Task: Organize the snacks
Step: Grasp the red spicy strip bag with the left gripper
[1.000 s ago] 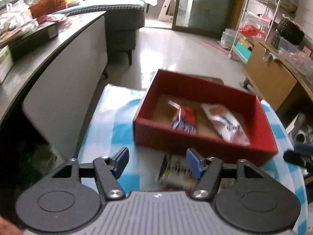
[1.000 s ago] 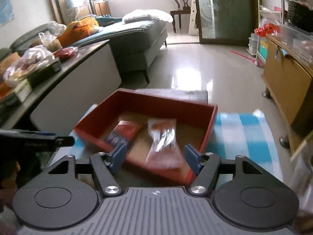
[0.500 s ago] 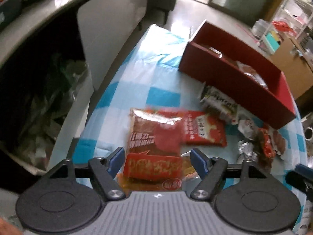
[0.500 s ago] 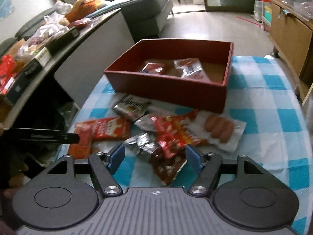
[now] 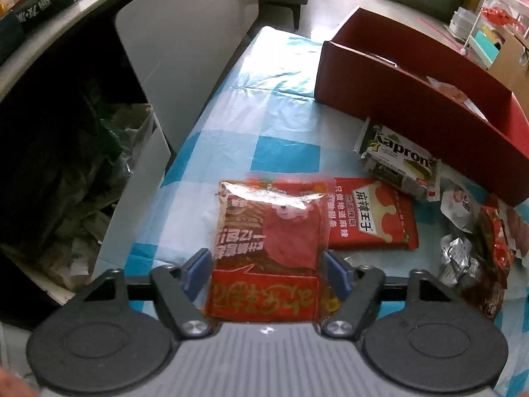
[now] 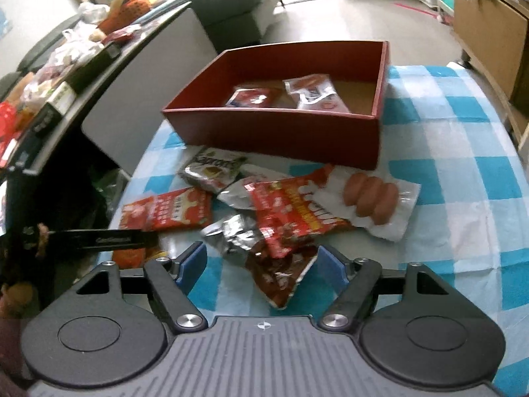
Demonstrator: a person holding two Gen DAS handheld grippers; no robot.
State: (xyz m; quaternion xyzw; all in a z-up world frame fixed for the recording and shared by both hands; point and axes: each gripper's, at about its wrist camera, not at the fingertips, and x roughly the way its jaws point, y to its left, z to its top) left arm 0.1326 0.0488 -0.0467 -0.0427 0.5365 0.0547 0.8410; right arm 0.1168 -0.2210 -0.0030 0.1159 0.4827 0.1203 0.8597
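Holding two packets, red box [image 6: 281,132]; left gripper [image 5: 267,269] straddling red packet [image 5: 269,231], right gripper [image 6: 261,264] apart.

Open checked tablecloth [image 6: 463,172] lies to the right of the red box [image 6: 297,139], giving a clear way along that side. In front of the box, a heap of snack packets [image 6: 291,211] and a sausage pack [image 6: 370,201] crowds the middle. On the left, a red packet [image 5: 267,248] fills the gap between the left gripper [image 5: 266,269] fingers, beside a cabinet [image 5: 185,43] at the table's edge.
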